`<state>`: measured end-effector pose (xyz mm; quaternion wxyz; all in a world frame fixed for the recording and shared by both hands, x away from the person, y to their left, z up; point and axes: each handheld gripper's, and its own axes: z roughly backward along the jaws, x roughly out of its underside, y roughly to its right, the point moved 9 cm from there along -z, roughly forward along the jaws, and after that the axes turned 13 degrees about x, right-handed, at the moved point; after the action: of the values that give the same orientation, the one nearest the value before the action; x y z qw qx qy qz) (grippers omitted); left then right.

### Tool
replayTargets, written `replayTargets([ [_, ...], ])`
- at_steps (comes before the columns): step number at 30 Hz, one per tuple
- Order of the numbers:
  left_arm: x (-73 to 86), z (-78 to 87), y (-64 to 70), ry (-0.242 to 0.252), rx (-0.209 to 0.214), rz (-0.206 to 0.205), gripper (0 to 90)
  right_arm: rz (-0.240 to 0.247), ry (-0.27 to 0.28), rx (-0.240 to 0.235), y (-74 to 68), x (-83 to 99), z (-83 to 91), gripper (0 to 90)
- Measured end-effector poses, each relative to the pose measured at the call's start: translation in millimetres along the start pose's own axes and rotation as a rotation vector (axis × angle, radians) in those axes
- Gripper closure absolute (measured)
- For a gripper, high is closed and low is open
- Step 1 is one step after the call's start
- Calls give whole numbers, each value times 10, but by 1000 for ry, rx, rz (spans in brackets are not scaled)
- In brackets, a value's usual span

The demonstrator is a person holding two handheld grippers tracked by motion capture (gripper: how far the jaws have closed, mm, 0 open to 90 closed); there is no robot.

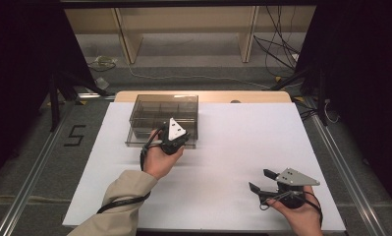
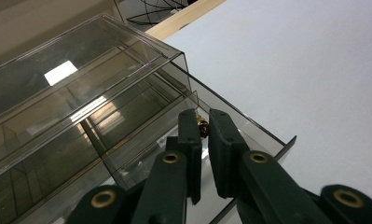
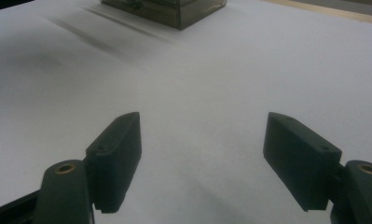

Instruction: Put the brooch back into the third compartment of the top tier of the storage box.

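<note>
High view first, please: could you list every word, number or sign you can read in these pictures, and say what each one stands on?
"5": a dark numeral marked on the grey floor, left of the table.
No readable text on the clear box, the left gripper or the right gripper.
</note>
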<state>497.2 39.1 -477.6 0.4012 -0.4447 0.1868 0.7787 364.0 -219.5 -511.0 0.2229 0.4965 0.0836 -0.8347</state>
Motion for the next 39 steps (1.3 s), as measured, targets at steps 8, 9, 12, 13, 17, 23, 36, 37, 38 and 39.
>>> replayTargets([
  [8,33,4,-5,1,-3,12,774,1,0,0,1,1,1,285],
  [9,37,7,-7,5,-3,14,763,1,-1,1,2,2,1,285],
  [12,29,40,-9,22,-11,11,719,1,0,0,1,1,1,285],
  [13,19,56,-13,28,-16,3,697,1,0,0,1,1,0,285],
  [17,-31,136,-4,78,-20,7,613,0,-2,0,-1,2,2,285],
  [23,-29,251,31,96,-4,11,454,0,-1,0,-1,2,2,285],
  [36,122,483,132,142,61,48,228,-1,-1,3,2,4,6,285],
  [37,139,502,140,142,67,52,204,-1,-2,3,5,5,6,285],
  [38,159,524,154,142,77,56,186,-2,-2,4,7,6,5,285],
  [39,181,544,165,143,83,61,167,-3,-1,4,8,6,5,284],
])
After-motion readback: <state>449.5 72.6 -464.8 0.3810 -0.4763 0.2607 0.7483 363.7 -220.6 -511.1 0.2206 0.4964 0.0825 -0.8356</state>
